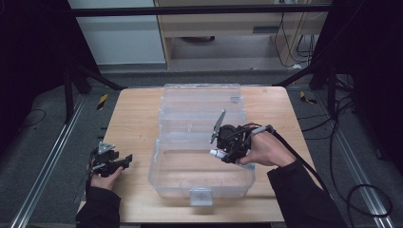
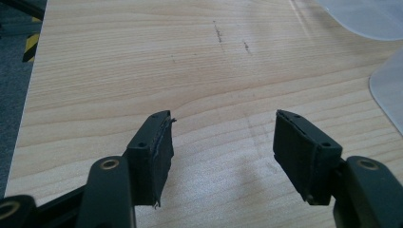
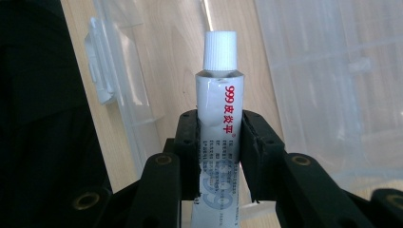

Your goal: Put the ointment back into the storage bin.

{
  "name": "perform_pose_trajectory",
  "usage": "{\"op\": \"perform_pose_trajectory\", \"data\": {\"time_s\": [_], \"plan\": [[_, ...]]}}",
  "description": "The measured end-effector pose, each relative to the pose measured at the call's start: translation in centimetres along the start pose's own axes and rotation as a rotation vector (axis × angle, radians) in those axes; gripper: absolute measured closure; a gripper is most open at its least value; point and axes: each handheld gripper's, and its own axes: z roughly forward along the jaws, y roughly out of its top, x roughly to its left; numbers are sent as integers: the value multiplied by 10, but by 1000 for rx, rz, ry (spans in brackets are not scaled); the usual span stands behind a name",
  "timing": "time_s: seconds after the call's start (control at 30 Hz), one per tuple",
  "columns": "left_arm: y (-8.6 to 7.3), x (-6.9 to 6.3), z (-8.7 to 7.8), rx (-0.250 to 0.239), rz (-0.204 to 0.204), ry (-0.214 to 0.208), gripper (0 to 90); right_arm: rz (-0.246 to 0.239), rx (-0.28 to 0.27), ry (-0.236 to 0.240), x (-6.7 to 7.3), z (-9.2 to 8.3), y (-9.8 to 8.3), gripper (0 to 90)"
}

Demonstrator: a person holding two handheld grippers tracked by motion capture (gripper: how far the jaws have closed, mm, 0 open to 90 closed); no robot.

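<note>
A clear plastic storage box point(image 1: 202, 187) lies open in the middle of the wooden table, its lid point(image 1: 202, 97) folded back. My right gripper point(image 1: 222, 153) hangs over the box's right part, shut on a white ointment tube point(image 1: 216, 153) with a ribbed white cap and red print. In the right gripper view the tube point(image 3: 219, 114) stands between the two black pads point(image 3: 187, 142), cap pointing away, with the clear box point(image 3: 332, 85) beneath. At the table's near left corner my left gripper point(image 1: 126, 160) rests low and open; in its own view the fingertips point(image 2: 154, 142) are far apart over bare wood.
The wooden table point(image 1: 135, 118) has bare room left of the box. A clear edge of the box point(image 2: 387, 90) reaches into the right of the left gripper view. Black frame bars, cables and a metal rail surround the table on the floor.
</note>
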Motion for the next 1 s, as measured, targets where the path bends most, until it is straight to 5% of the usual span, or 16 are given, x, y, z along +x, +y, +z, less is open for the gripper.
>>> {"op": "perform_pose_trajectory", "data": {"time_s": [0.4, 1.0], "plan": [[0, 0, 0, -2, -1, 0, 384, -113, 44, 16, 10, 35, 12, 698], [0, 1, 0, -1, -2, 1, 385, -158, 75, 62, 13, 69, 13, 698]]}}
